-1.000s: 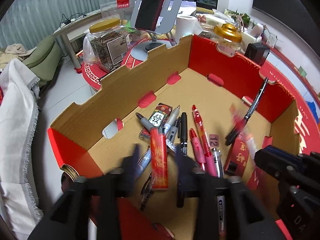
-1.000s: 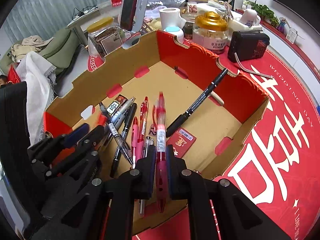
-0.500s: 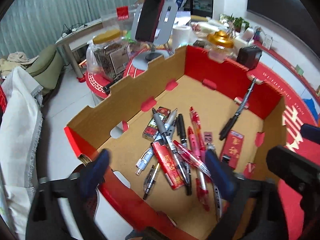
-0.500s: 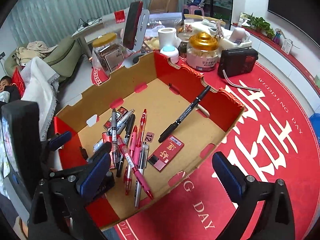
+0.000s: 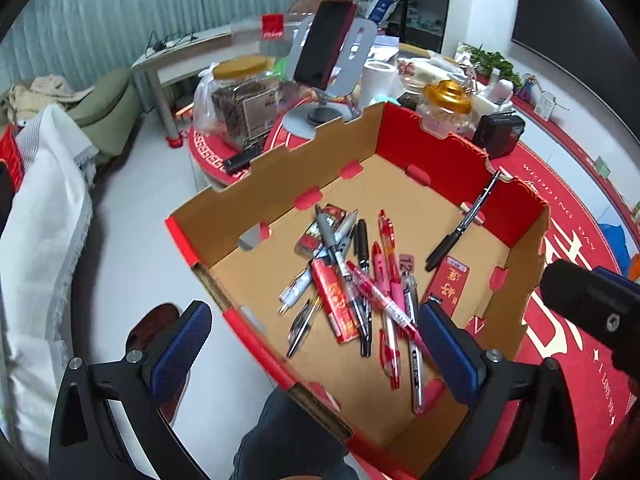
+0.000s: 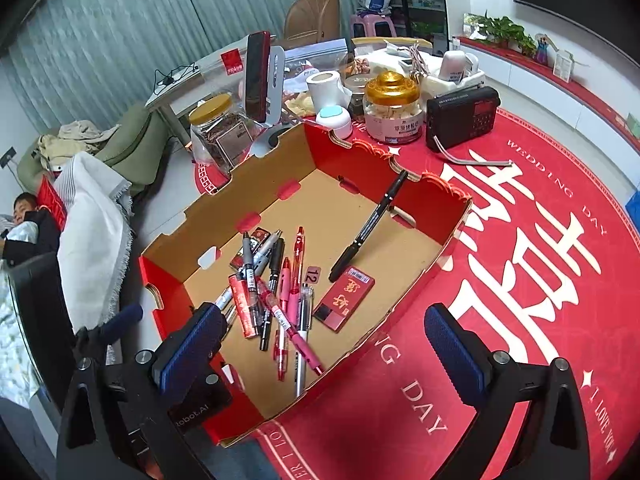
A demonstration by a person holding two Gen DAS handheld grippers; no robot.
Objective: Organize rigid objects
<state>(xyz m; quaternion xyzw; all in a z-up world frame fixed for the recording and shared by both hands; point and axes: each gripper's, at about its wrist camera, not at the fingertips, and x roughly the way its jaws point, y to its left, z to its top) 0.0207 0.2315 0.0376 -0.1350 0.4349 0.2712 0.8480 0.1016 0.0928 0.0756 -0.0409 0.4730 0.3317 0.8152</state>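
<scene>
Left wrist view: your left gripper (image 5: 316,344) is hovering over the near edge of the box (image 5: 280,184), its fingers spread wide and holding nothing. Right wrist view is showing your right gripper (image 6: 320,346) likewise spread wide and holding nothing, poised above the box's near right wall and the red tablecloth (image 6: 540,280). Part of your right gripper is showing at the right edge of the left view.

Inside the box, the pens (image 5: 360,280) are lying in one crossed heap on the near left of the floor; I am counting roughly ten, though the overlap is making an exact count impossible. One red packet (image 5: 334,306) is lying among them, one small dark pack (image 5: 320,228) is sitting at the heap's far end, and one red card (image 5: 448,284) is lying just right of the heap. One black marker (image 5: 464,224) is leaning against the far right wall, apart from the heap.

Beyond the box, two jars are standing: one yellow-lidded (image 6: 218,132), one gold-lidded (image 6: 394,108). One phone (image 6: 258,76) is sitting on a stand, and one radio (image 6: 462,120) is resting on the cloth.
</scene>
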